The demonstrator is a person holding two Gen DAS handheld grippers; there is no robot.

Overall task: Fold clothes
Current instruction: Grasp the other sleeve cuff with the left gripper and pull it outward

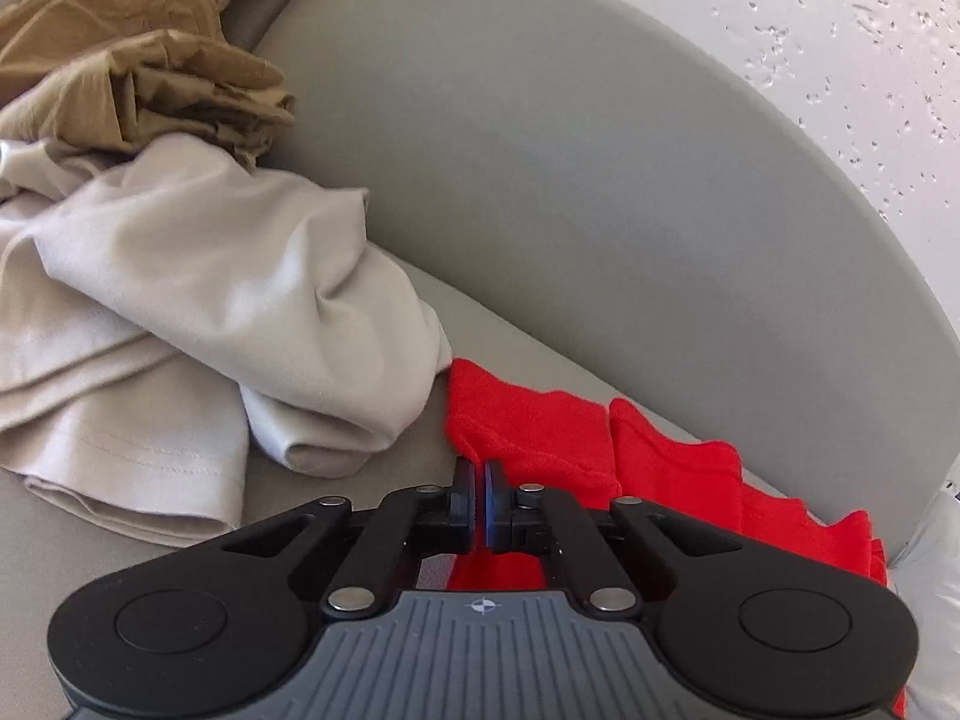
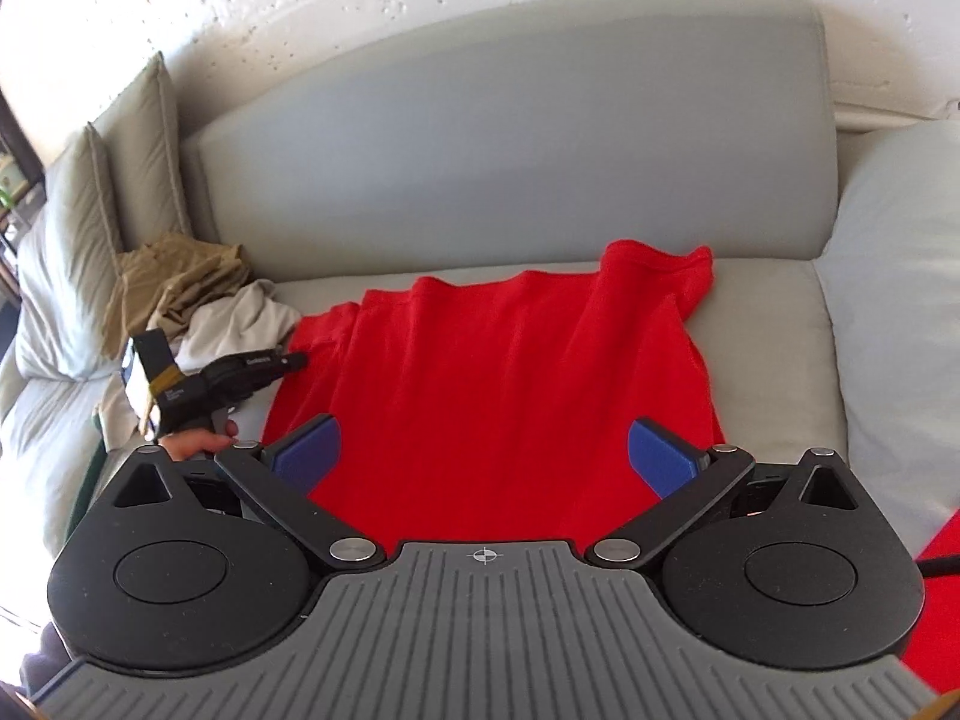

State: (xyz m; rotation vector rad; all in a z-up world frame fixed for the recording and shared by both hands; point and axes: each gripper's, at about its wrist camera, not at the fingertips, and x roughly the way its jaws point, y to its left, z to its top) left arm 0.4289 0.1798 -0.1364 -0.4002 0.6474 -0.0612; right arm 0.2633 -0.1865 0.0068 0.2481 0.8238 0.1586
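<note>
From the left wrist, the left gripper (image 1: 479, 474) is pinched shut on the edge of the soft red shirt (image 1: 540, 426), ready to lift it.

From the right wrist, the right gripper (image 2: 485, 461) gapes wide over that shirt, spread flat on the grey sofa seat (image 2: 774, 336) for folding.

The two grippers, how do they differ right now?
The left gripper is shut, its tips at the left edge of the red shirt; whether it pinches cloth is unclear. The right gripper stands wide open above the shirt's near part, holding nothing. Both are black with blue pads and point down at the sofa.
</note>
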